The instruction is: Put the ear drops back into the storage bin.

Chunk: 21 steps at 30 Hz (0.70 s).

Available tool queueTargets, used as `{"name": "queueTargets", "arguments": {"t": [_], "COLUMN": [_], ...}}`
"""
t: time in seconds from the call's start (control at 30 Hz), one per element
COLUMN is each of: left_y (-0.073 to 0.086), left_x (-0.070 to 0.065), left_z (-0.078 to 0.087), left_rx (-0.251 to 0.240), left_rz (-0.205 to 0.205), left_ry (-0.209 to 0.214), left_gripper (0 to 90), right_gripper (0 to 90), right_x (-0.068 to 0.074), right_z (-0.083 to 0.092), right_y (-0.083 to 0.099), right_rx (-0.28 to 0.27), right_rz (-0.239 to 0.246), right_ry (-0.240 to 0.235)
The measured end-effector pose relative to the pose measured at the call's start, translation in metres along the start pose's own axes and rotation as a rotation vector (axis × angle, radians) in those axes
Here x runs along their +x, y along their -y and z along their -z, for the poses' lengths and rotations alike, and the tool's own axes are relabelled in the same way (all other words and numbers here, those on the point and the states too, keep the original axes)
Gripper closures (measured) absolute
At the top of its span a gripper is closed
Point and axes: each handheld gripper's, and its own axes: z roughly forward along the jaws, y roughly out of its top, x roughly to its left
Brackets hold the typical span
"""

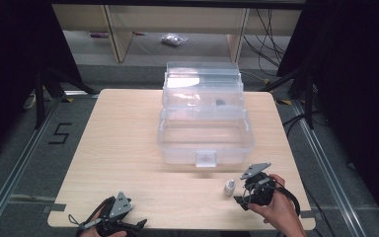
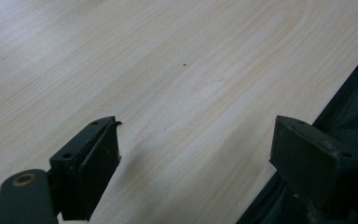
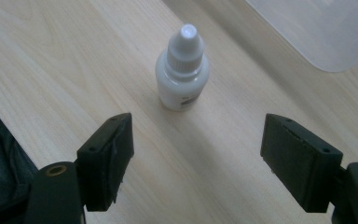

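Observation:
A small white dropper bottle (image 1: 230, 187) stands upright on the wooden table (image 1: 128, 148), in front of a clear plastic storage box (image 1: 205, 123) with its lid up. My right gripper (image 1: 240, 198) hovers just right of the bottle, jaws open and pointed at it. In the right gripper view the bottle (image 3: 182, 70) stands a little beyond the two black fingertips (image 3: 109, 154), with nothing between them. My left gripper (image 1: 133, 224) rests at the table's front left edge, open. In the left gripper view its fingertips (image 2: 91, 158) frame bare wood.
A dark small item (image 1: 220, 102) lies in the box's upper tray. The box's front latch (image 1: 206, 158) faces me. The table's right edge (image 1: 288, 148) runs close to my right hand. Beyond the table are shelving legs, cables and a bag on the floor.

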Motion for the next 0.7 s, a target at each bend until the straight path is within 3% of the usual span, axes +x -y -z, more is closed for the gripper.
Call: {"name": "queueTargets", "arguments": {"t": [0.1,0.17,0.23,0.27,0.3,0.43,0.47,0.5,0.53,0.57,0.63,0.67,0.7], "left_y": [0.0,0.0,0.0,0.0,0.0,0.0,0.001,0.0,0.0,0.0,0.0,0.001,0.0], "left_x": [-0.001,0.002,0.0,0.001,0.002,0.001,-0.001,0.0,0.001,0.0,-0.001,-0.001,0.0], "left_z": [-0.001,0.001,-0.001,0.001,0.002,0.001,-0.001,0.0,0.001,-0.001,-0.001,-0.001,-0.001], "left_rx": [-0.018,0.006,-0.019,0.007,0.01,-0.002,-0.021,-0.013,0.002,-0.02,-0.018,-0.015,-0.018], "left_rz": [0.01,-0.021,0.012,-0.019,-0.022,-0.012,0.025,0.003,-0.015,0.01,0.021,0.016,0.008], "left_ry": [-0.011,-0.009,-0.015,-0.01,-0.008,-0.007,-0.008,-0.009,-0.012,-0.014,-0.009,-0.01,-0.012], "left_gripper": [14.9,14.9,14.9,14.9,14.9,14.9,15.0,14.9,15.0,14.9,14.9,14.9,14.9], "right_gripper": [26.4,26.8,27.1,27.5,27.6,28.3,30.3,31.1,31.7,32.0,33.4,34.3,34.7], "right_x": [0.0,0.0,0.001,0.0,0.001,0.002,0.002,0.001,0.002,0.004,0.002,0.004,0.003], "right_z": [0.001,0.001,0.001,0.001,0.001,-0.002,-0.004,-0.006,-0.006,-0.008,-0.011,-0.012,-0.013], "right_y": [-0.005,-0.009,-0.011,-0.012,-0.014,-0.018,-0.02,-0.022,-0.023,-0.025,-0.028,-0.029,-0.031], "right_rx": [0.01,0.001,0.008,0.012,0.014,0.029,0.041,0.039,0.05,0.061,0.061,0.071,0.07], "right_rz": [0.012,0.028,0.027,0.04,0.047,0.063,0.069,0.101,0.094,0.085,0.113,0.096,0.124], "right_ry": [-0.011,-0.009,-0.019,-0.018,-0.018,-0.023,-0.032,-0.033,-0.038,-0.041,-0.039,-0.041,-0.042]}}
